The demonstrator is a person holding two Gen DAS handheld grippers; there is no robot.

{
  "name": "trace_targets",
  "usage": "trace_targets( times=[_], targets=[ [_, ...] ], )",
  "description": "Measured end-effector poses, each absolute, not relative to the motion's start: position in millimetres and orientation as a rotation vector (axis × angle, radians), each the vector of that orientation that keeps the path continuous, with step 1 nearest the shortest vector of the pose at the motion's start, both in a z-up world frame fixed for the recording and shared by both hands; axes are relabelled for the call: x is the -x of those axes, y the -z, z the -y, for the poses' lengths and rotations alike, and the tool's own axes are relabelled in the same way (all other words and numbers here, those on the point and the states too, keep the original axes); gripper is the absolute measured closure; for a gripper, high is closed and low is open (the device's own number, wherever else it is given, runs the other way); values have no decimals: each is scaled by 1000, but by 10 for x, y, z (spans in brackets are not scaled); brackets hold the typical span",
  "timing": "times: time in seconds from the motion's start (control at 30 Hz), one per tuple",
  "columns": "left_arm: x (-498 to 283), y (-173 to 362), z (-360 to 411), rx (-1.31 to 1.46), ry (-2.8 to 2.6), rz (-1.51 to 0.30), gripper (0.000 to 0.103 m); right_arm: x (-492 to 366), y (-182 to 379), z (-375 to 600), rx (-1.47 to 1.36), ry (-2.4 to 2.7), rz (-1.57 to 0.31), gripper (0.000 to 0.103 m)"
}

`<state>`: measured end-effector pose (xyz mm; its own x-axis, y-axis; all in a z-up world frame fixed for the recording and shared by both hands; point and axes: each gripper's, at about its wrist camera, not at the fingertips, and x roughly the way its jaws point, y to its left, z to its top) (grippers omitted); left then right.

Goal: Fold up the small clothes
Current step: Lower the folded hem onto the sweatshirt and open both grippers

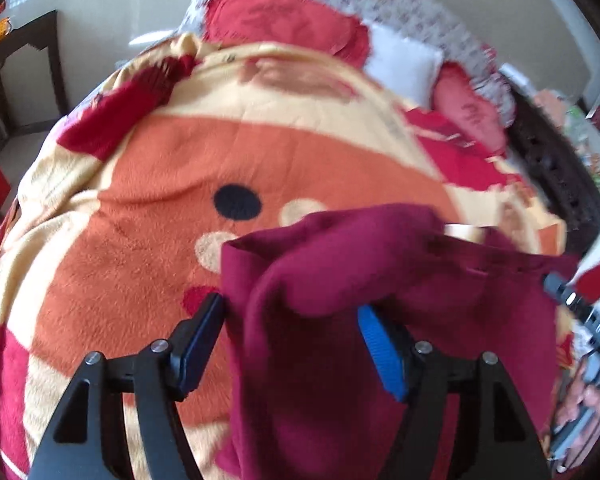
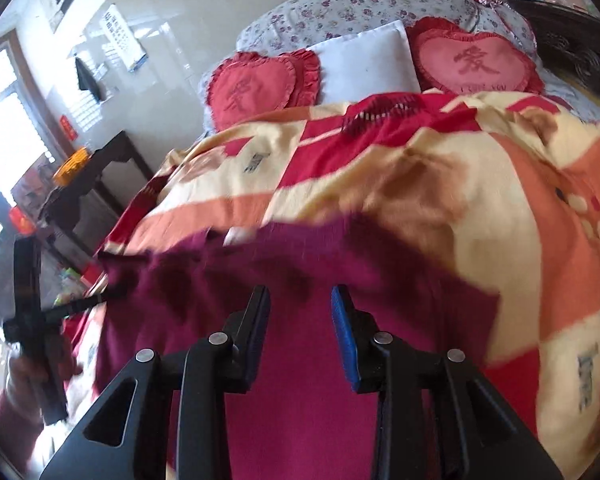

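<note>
both hand-held grippers [image 1: 290, 344] [image 2: 300, 328] gape over maroon garment [image 1: 340, 280].

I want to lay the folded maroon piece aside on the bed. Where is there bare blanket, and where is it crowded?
Bare patch: the orange middle of the blanket, between the maroon garment and the dark red cloth farther up. Crowded: the head of the bed, with heart cushions, white pillow and another red cloth.

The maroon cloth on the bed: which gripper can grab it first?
Probably the left gripper: a bunched fold of the maroon cloth already sits between its open fingers. The right gripper hovers over flat cloth, with nothing raised between its fingers.
</note>
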<state>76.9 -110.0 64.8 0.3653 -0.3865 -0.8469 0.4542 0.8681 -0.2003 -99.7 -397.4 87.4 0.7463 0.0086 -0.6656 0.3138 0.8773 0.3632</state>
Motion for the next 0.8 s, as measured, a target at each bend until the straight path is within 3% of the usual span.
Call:
trace_targets(
  times=[0.13, 0.3, 0.53, 0.8],
  targets=[
    [-928, -402, 1142, -87, 525, -1132, 28, 564, -616, 4235, -520, 268, -794, 89],
    [-807, -573, 912, -59, 569, -1111, 29, 591, -613, 4208, -494, 245, -816, 89],
    [-287, -881, 320, -86, 701, -1067, 27, 1508, -877, 4039, -507, 159, -789, 82],
    [275, -586, 24, -158, 788, -1146, 28, 2378, -635, 3911, -562, 167, -834, 77]
  ],
)
